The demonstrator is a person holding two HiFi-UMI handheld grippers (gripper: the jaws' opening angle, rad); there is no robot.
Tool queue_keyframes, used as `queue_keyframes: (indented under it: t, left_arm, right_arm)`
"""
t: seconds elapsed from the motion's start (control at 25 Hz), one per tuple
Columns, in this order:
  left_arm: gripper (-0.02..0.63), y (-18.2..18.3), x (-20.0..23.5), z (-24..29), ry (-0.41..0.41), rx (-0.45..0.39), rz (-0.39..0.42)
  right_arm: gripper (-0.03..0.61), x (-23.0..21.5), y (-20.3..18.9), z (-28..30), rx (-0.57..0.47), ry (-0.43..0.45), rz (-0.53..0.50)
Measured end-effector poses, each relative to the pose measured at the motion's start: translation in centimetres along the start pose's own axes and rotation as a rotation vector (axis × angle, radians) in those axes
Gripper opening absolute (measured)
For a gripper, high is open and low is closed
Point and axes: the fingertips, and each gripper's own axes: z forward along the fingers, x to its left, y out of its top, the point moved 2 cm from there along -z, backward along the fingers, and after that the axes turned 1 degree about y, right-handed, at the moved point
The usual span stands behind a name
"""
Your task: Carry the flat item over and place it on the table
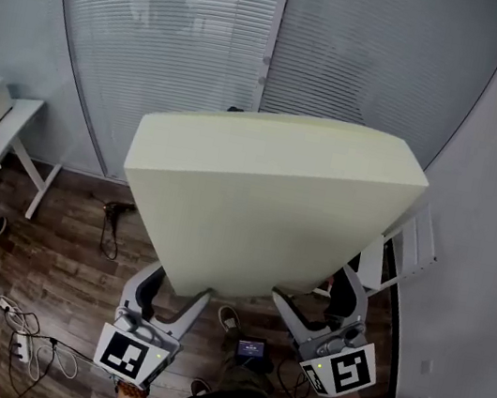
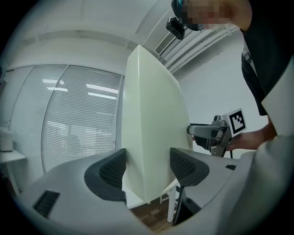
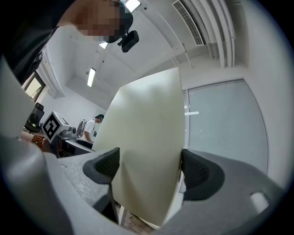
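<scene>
Left claw pinches the near edge of one thick foam slab, which is pale yellowish-green, smooth-faced and square-edged, with a pad pressed on each face. The right claw clamps the same edge further along. Two claws, one slab, held in the air above the wooden floor, in front of slatted window blinds.
</scene>
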Motion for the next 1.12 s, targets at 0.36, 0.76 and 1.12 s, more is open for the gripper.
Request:
queue_keyframes:
  t: [0.36, 0.76, 1.12]
  left_arm:
    - [0.313, 0.3, 3.2, 3.7, -0.002, 0.010, 0.003]
    - [0.313, 0.1, 6.1, 8.1, 0.000, 0.026, -0.017]
    - [0.313, -0.1, 8.5, 12.9, -0.009, 0.057, -0.026]
  right_arm:
    - [0.419, -2.2, -1.5, 4.0, 0.019, 0.001, 0.015]
    - [0.419, -5.1, -3.1, 8.2, 0.029, -0.002, 0.037]
    - [0.417, -8.5, -5.6, 11.8, 0.051, -0.021, 0.070]
